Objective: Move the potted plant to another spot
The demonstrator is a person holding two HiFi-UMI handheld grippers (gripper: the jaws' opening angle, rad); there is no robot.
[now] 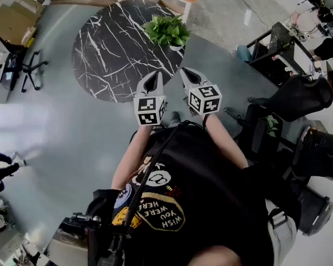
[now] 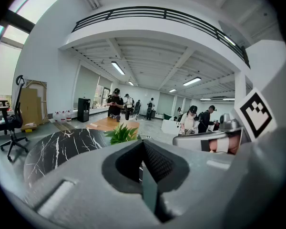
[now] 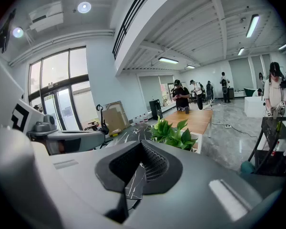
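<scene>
Over the grey floor, short of the round black marble table (image 1: pixel 108 54), both grippers are held side by side, and nothing is gripped by either. The jaws of the left gripper (image 1: pixel 154 76) are seen closed together in its own view (image 2: pixel 143 143), with only a thin seam left between them and no object there. The jaws of the right gripper (image 1: pixel 187 73) are likewise brought fully together (image 3: pixel 142 145); a sliver of the marble top is glimpsed through the seam, but nothing is touched.

The potted plant (image 1: pixel 166 31) is found at the table's edge on the right gripper's side, its white pot just inside the rim. It lies ahead of both grippers and well apart from them. In the left gripper view it is seen a little left of the jaw line (image 2: pixel 121 133); in the right gripper view it appears a little right of it (image 3: pixel 172 133).

Both grippers are pointed toward the table and tipped slightly downward, their tips angled a little apart. The marker cubes are turned up toward the head camera. Two bare forearms are extended from a black printed T-shirt (image 1: pixel 183 193), bent at the elbows.
</scene>
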